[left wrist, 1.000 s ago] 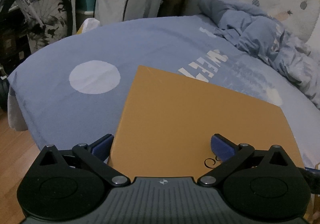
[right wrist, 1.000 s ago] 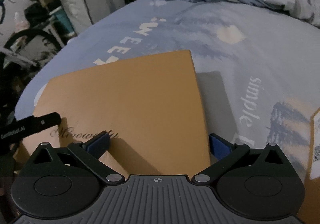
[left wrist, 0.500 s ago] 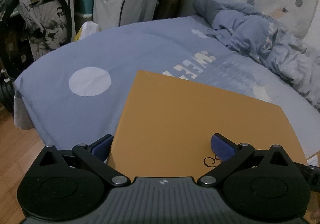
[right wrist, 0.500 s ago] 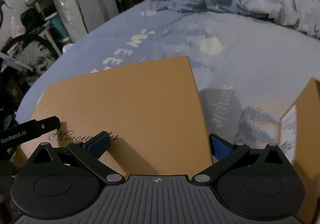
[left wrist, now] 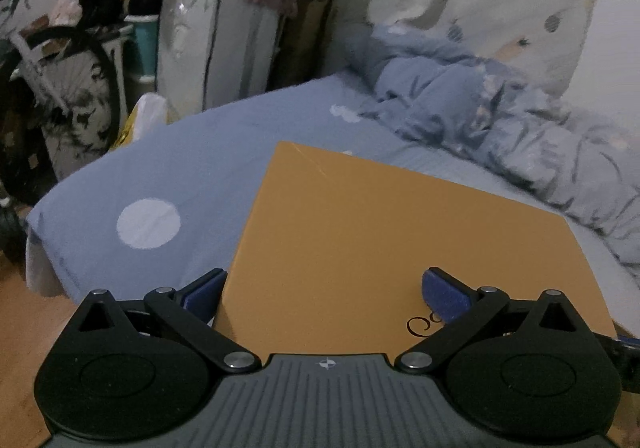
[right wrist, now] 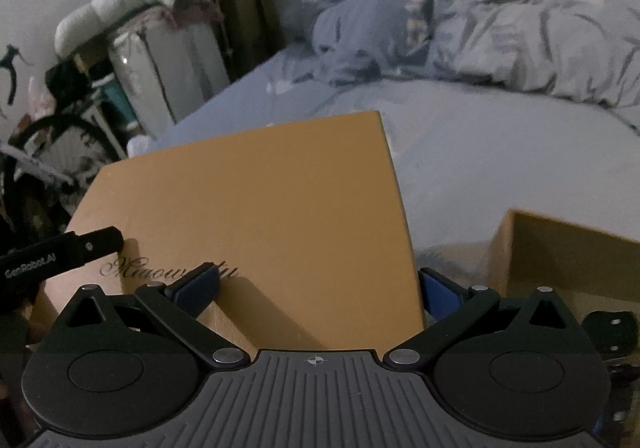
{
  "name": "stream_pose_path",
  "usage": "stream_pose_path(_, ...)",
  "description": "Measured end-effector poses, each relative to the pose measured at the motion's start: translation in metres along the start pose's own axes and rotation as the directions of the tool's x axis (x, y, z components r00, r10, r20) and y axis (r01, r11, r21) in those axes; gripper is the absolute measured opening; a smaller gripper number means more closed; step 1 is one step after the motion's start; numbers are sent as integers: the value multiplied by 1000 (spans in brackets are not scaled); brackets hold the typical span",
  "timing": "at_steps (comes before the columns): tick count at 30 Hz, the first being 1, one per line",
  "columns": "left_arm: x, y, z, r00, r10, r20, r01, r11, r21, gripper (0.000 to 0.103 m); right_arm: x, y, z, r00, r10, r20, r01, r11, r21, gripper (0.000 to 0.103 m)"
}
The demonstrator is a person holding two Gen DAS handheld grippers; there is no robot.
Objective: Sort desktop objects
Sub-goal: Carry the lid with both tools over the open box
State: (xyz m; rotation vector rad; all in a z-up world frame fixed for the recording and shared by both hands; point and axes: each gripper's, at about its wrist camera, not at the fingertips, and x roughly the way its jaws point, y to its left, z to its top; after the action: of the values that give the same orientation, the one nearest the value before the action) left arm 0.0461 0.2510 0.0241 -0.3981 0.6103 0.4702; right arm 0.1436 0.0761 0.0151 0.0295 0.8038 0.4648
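Note:
A flat orange box lid [left wrist: 384, 244] with dark script lettering is held up above the blue bed. My left gripper [left wrist: 324, 294] grips its near left corner, one finger under the edge and one pad on top. My right gripper [right wrist: 316, 288] grips the near right corner of the lid [right wrist: 272, 208] the same way. The left gripper's black finger [right wrist: 68, 254] shows at the lid's left side in the right wrist view. An open orange box [right wrist: 568, 252] stands on the bed to the right, below the lid.
The blue bed sheet [left wrist: 168, 176] has a white circle [left wrist: 148, 223]. A crumpled blue duvet [right wrist: 460, 24] lies at the back. A bicycle [left wrist: 52, 88] and wrapped bundles [left wrist: 216, 48] stand beyond the bed's left edge. Wooden floor [left wrist: 20, 328] lies at lower left.
Both grippers have lifted the lid higher and tilted it up. The bed has dropped away below, and the open box has come into view at the right.

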Motion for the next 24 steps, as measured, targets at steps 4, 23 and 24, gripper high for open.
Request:
stream_pose_path(4, -16, -22, 8, 999, -28, 29, 27, 999, 25, 103, -32, -15, 8, 999, -14, 42, 14, 1000, 16, 103)
stream_pose_path(23, -57, -138, 7, 977, -196, 80, 183, 972, 149, 103, -162, -122, 9, 974, -130, 183, 112, 988, 106, 103)
stream_pose_path(24, -58, -144, 5, 976, -206, 77, 192, 969, 156, 103, -166, -128, 8, 973, -139, 186, 119, 986, 114, 103)
